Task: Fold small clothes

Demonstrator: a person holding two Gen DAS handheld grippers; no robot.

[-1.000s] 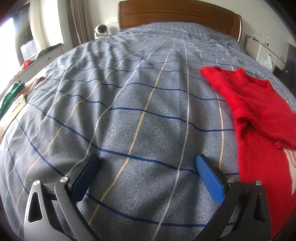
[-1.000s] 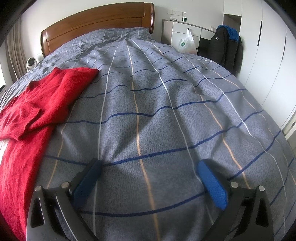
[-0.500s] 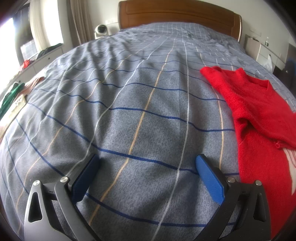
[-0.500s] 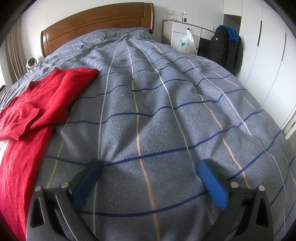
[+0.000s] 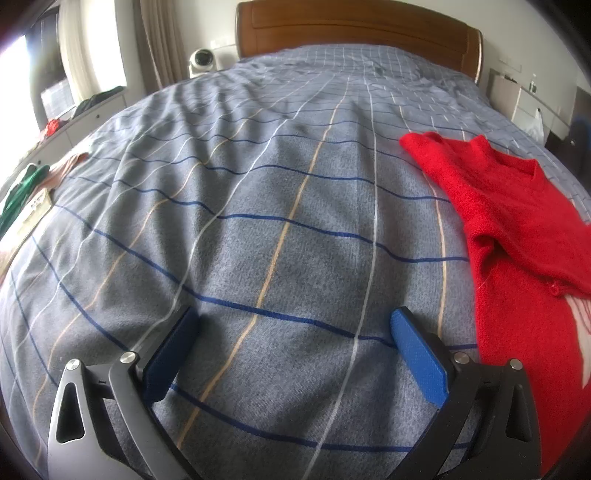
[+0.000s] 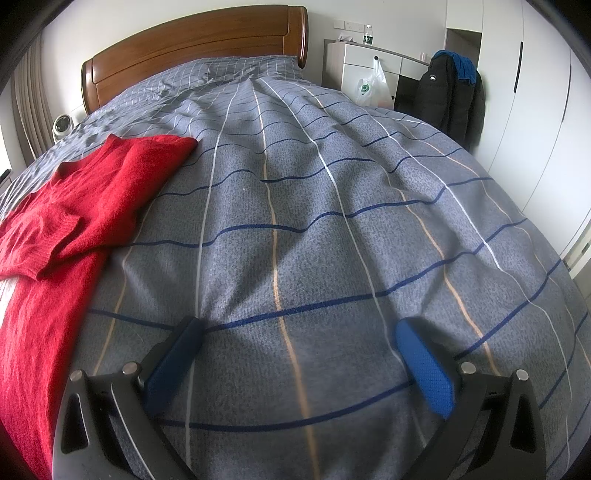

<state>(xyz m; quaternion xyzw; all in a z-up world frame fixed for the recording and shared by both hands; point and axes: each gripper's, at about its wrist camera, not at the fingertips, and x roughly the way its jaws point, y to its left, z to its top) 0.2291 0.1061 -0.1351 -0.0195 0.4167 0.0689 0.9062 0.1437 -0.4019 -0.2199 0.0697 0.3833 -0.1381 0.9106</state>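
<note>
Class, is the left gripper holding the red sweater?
No: the left gripper is open over bare bedspread, with the red sweater off to its right.

The left tongs [image 5: 293, 325] are spread wide with nothing between the blue pads [image 5: 419, 360], low over a grey checked bedcover [image 5: 258, 206]. A red sweater [image 5: 517, 236] lies flat to the right, one sleeve folded across its body, just beside the right pad. A wooden headboard [image 5: 354, 26] stands at the far end.
</note>
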